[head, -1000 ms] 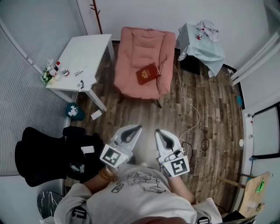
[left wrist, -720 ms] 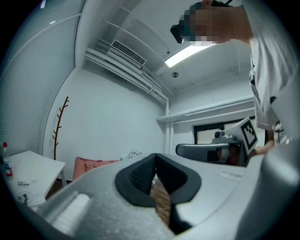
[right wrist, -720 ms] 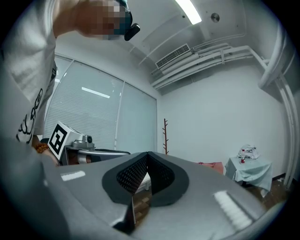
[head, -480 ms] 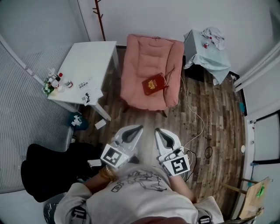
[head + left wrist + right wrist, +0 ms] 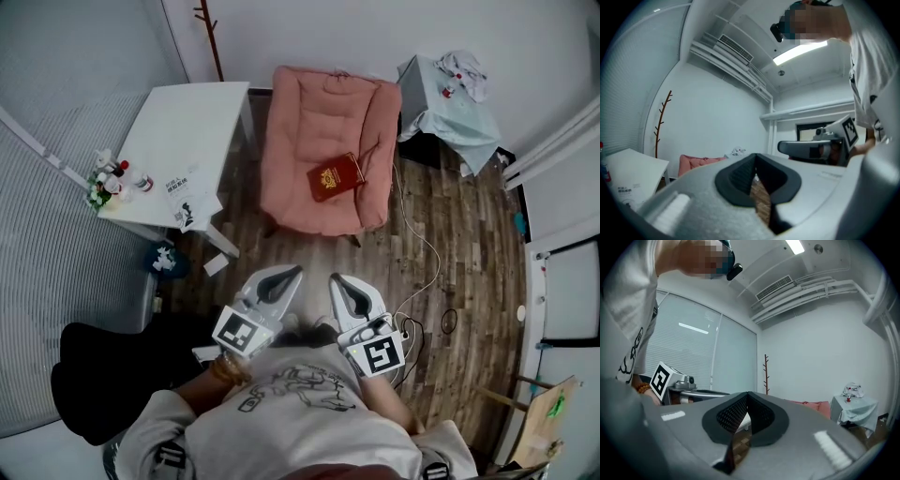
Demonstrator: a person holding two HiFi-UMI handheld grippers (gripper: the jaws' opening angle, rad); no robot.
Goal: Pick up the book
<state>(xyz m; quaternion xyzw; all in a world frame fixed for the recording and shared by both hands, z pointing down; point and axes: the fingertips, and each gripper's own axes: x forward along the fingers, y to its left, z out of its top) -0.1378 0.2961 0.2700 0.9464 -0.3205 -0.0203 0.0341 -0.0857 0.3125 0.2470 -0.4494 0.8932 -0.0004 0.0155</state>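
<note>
Claws pressed together on both sides: left gripper (image 5: 284,277) and right gripper (image 5: 340,284) empty, held level and side by side just ahead of the chest, pads meeting, with only floorboards showing through the slit below them. Red book (image 5: 336,176) well ahead, lying flat on the seat cushion of the pink armchair (image 5: 319,103), toward the seat's right half, turned at a slant, gold emblem facing up, far from either claw. Looks like a hardcover, so probably stiff, fairly weighty and smooth-faced; likely to slide out of a shallow pinch and to flap open if taken by the cover alone. Rests on soft padding, which should give under a jaw and let it slip beneath an edge. Best taken deep across the whole thickness, one jaw under and one on top, midway along a long edge or at the spine; cannot tell from here which edge that is. Calls for spreading the pads before any grip. Worth minding the white table (image 5: 187,122) just left of the chair and the cable (image 5: 419,246) trailing over the floor to its right.
</note>
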